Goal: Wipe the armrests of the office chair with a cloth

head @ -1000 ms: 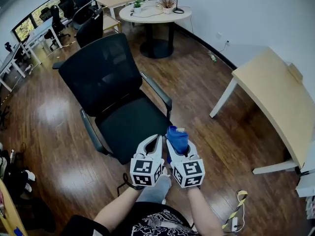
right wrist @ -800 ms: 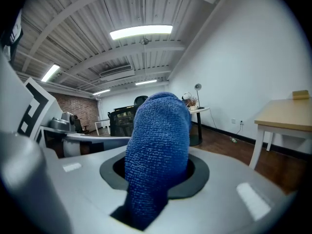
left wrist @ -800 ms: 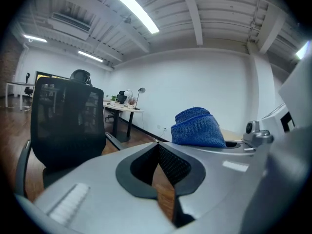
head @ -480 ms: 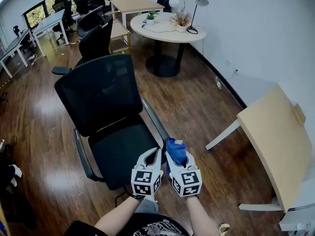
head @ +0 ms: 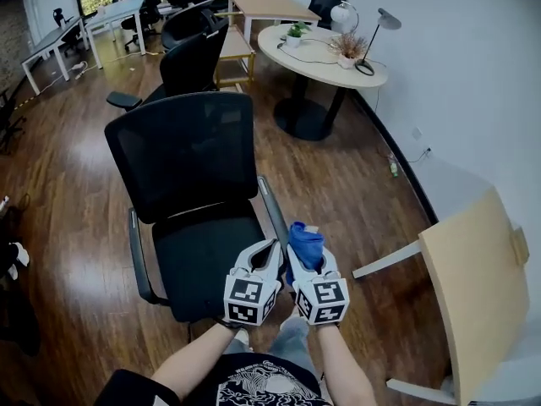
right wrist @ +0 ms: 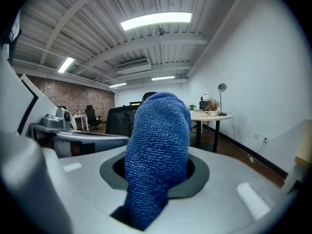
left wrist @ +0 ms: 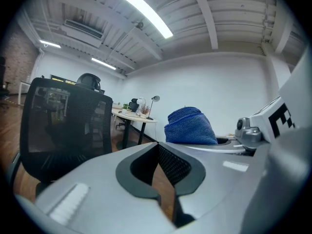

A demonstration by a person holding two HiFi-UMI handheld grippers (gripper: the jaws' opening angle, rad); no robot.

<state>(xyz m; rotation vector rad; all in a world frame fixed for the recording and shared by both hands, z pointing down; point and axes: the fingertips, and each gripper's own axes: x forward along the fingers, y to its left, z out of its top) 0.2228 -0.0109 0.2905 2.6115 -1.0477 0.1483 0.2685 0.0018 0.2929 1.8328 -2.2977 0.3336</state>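
Observation:
The black office chair (head: 182,155) with a mesh back stands right in front of me, facing me. Its right armrest (head: 274,211) runs up to just beyond my gripper tips; the left armrest (head: 135,256) is on the seat's far side. My right gripper (head: 294,249) is shut on a folded blue cloth (head: 305,241), which sticks up from its jaws (right wrist: 158,150). My left gripper (head: 272,245) is held close beside it, shut with nothing in it (left wrist: 157,146). The cloth (left wrist: 190,126) and the chair back (left wrist: 63,126) also show in the left gripper view.
A round white table (head: 325,53) with lamps and a plant stands behind the chair at the right. A light wooden desk (head: 473,286) is at my near right. More black chairs (head: 194,36) and desks fill the back. White wall on the right, wooden floor all round.
The view has swung round the chair, which now sits straight ahead and nearer. Both grippers stay side by side, the right one still clamped on the cloth.

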